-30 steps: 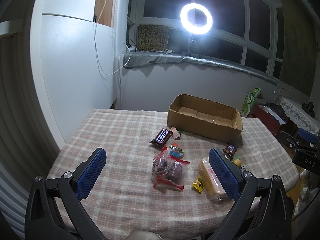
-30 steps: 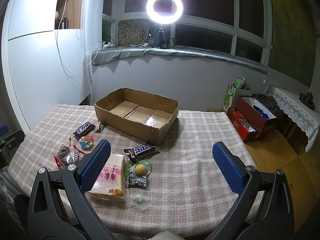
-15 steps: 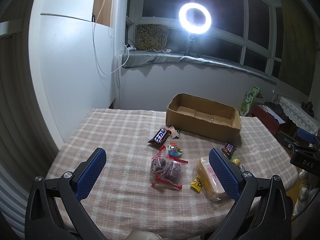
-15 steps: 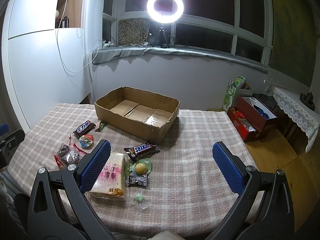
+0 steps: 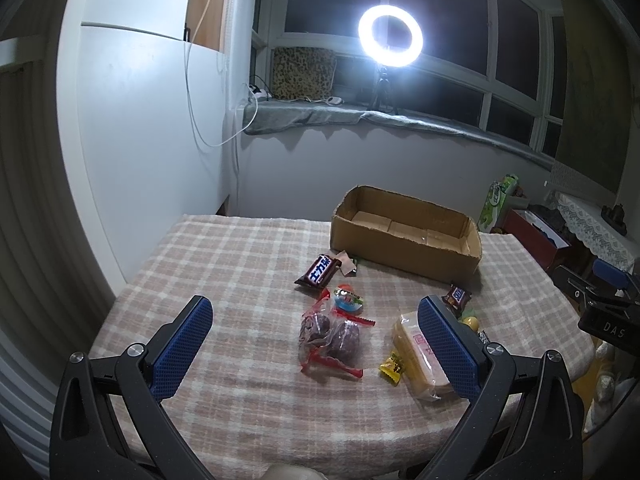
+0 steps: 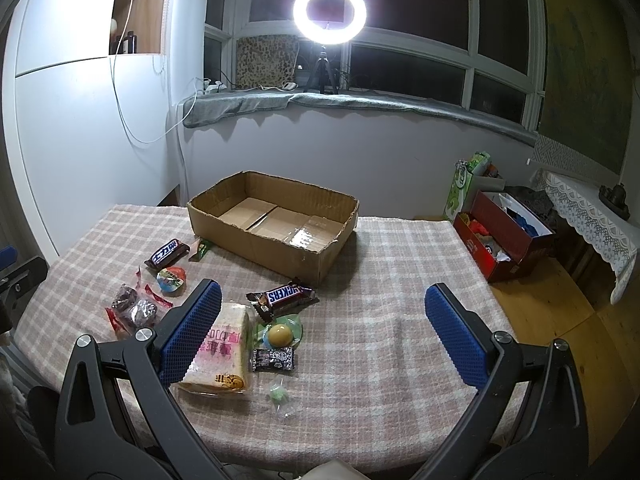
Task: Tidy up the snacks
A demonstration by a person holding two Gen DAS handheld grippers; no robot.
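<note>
An empty cardboard box [image 5: 404, 248] [image 6: 276, 232] sits at the back of the checked table. Snacks lie in front of it: a dark chocolate bar [image 5: 320, 271] [image 6: 167, 253], a round jelly cup [image 5: 347, 299] [image 6: 171, 279], a red-edged bag of dark sweets [image 5: 331, 338] [image 6: 134, 310], a wrapped bread slice [image 5: 418, 354] [image 6: 220, 352], a Snickers bar [image 6: 285, 294], a yellow ball sweet [image 6: 279, 335] and a black packet [image 6: 272, 360]. My left gripper [image 5: 316, 350] hangs open above the sweets bag, holding nothing. My right gripper [image 6: 320, 334] is open over the table's front, holding nothing.
A small yellow candy [image 5: 392, 366] lies beside the bread, and a green wrapped sweet [image 6: 278, 394] near the front edge. A red box [image 6: 504, 240] and green bag [image 6: 466, 184] stand on the floor to the right. A ring light [image 6: 329, 12] shines from the windowsill.
Both views shift only slightly; the left camera has drifted a little so the snacks sit marginally lower and left. Nothing was picked up or moved.
</note>
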